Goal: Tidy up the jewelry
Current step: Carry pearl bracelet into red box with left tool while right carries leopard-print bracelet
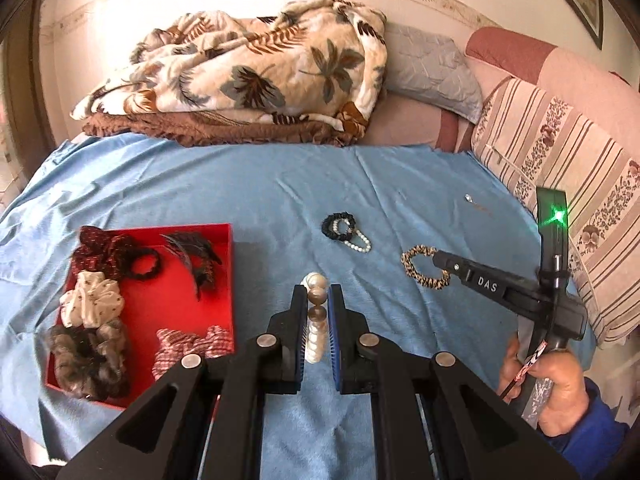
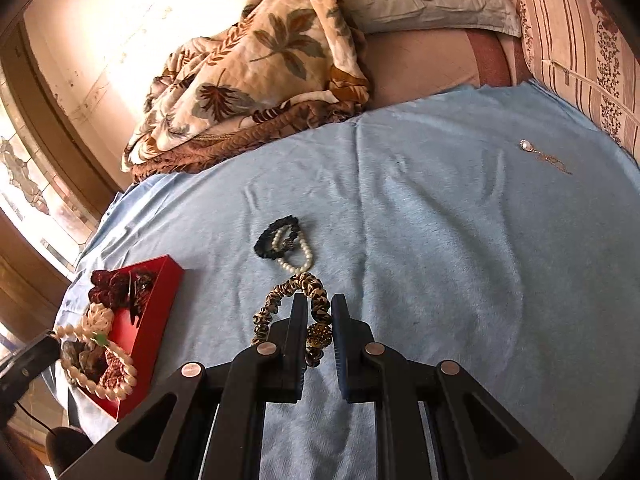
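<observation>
My left gripper (image 1: 318,292) is shut on a large-bead pearl bracelet (image 1: 315,320), held above the blue cloth just right of the red box (image 1: 230,264); the bracelet also shows hanging over the box in the right wrist view (image 2: 96,364). My right gripper (image 2: 318,304) is shut on a leopard-print scrunchie bracelet (image 2: 280,296) with a gold bead; it also shows in the left wrist view (image 1: 424,268). A black scrunchie with a small pearl bracelet (image 1: 346,232) lies on the cloth, also in the right wrist view (image 2: 286,248). A thin gold pendant necklace (image 2: 544,156) lies far right.
The red box (image 2: 160,304) holds several scrunchies (image 1: 90,300) and a black hair claw (image 1: 196,256). A folded leaf-print blanket (image 1: 248,76), a grey pillow (image 1: 432,68) and a striped pillow (image 1: 560,184) lie behind and right of the blue cloth (image 1: 280,184).
</observation>
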{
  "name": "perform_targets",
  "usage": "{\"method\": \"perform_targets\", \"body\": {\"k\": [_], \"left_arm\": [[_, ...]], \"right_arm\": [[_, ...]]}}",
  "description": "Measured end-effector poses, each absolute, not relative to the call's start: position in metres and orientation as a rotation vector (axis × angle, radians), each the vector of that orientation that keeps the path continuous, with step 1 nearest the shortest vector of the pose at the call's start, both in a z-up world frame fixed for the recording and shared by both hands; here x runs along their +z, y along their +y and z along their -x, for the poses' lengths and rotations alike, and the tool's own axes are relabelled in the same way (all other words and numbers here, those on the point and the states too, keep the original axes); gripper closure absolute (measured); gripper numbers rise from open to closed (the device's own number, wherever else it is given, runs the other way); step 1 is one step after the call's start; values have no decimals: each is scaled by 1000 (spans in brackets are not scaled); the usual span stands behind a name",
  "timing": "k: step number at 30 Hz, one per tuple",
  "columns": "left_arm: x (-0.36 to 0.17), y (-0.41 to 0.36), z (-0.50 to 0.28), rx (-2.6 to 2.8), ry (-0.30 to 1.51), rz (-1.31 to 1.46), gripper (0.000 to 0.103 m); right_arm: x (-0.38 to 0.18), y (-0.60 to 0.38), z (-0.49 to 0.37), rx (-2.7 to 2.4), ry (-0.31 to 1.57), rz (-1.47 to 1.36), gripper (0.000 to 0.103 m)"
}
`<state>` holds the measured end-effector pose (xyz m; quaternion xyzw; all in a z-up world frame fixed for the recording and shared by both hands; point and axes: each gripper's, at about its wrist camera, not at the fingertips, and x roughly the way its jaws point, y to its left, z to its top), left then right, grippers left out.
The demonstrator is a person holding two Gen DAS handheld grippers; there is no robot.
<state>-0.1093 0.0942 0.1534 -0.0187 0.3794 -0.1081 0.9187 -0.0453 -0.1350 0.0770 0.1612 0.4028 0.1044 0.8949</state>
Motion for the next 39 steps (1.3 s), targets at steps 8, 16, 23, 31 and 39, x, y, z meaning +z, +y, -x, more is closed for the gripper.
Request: {"method": "perform_targets", "body": {"k": [8,16,23,31,39], "left_arm": [[165,128,130,-166,753,99,93],[176,170,150,-83,713,117,93],[177,210,149,-21,708,129,93],[165,233,132,-52,735,189,93],[136,232,104,-107,797,204,93]], "right_arm": [[77,-128,64,236,830,-337,90],[67,-119,79,236,859,-332,90],[59,-105,94,225,877,-293,90],[56,-96,113,200,876,-253,90],[71,-84,125,204,874,-225,90]]}}
